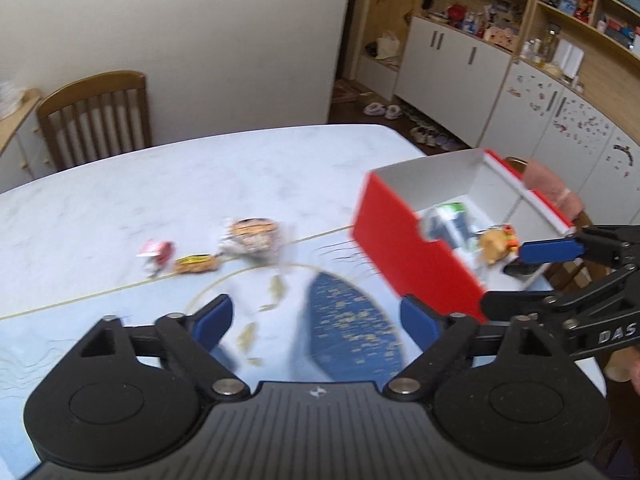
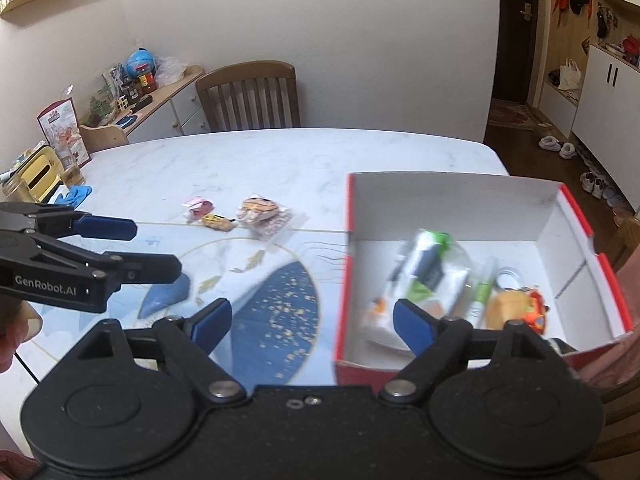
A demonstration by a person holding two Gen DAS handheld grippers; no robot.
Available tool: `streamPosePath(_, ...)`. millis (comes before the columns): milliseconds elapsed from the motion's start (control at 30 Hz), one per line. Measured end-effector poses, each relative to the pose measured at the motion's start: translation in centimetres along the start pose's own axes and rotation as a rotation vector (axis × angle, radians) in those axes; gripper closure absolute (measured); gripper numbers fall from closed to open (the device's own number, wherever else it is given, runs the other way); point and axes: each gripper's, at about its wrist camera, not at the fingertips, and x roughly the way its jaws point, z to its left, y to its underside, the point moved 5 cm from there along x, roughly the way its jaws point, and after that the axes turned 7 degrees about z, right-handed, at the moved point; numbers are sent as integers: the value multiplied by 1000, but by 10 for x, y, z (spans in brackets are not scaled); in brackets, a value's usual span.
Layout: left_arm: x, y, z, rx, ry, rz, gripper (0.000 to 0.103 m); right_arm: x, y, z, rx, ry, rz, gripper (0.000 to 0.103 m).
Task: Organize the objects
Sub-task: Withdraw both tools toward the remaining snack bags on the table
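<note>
Box point(image 2: 452, 204), red outside and white inside, open top upward, long axis running away from me, holding blurred packets; three small snacks point(image 2: 256, 214) lie apart to its left. My right gripper point(image 2: 312, 320) hangs spread before its near wall, my left gripper point(image 1: 316, 320) spread and empty over the marbled table point(image 2: 280, 156); wooden chair point(image 2: 250, 94) beyond.

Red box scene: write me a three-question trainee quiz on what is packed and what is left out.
1. True or false: the red box already holds items.
2. How many snack packets lie loose on the table? A) one B) three C) six
3. Fill in: both grippers, left and right, stand ____ with nothing between the fingers.

Key: 1 true. 2 B: pink packet, yellow packet, large clear packet. 3 open.
</note>
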Motion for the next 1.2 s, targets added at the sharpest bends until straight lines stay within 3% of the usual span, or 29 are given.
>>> streamPosePath(300,-1,3,76,-44,-26,-36,2,26,-22,38,-10,13,18,15)
streamPosePath(467,7,-1,104,-10,-30,-2,1,45,-40,50,-6,18,30,15)
streamPosePath(900,54,-23,153,45,-151,-25,1,102,-79,60,45,37,76,15)
streamPosePath(1200,95,-38,174,36,-130,-22,1,143,-95,67,78,50,105,15)
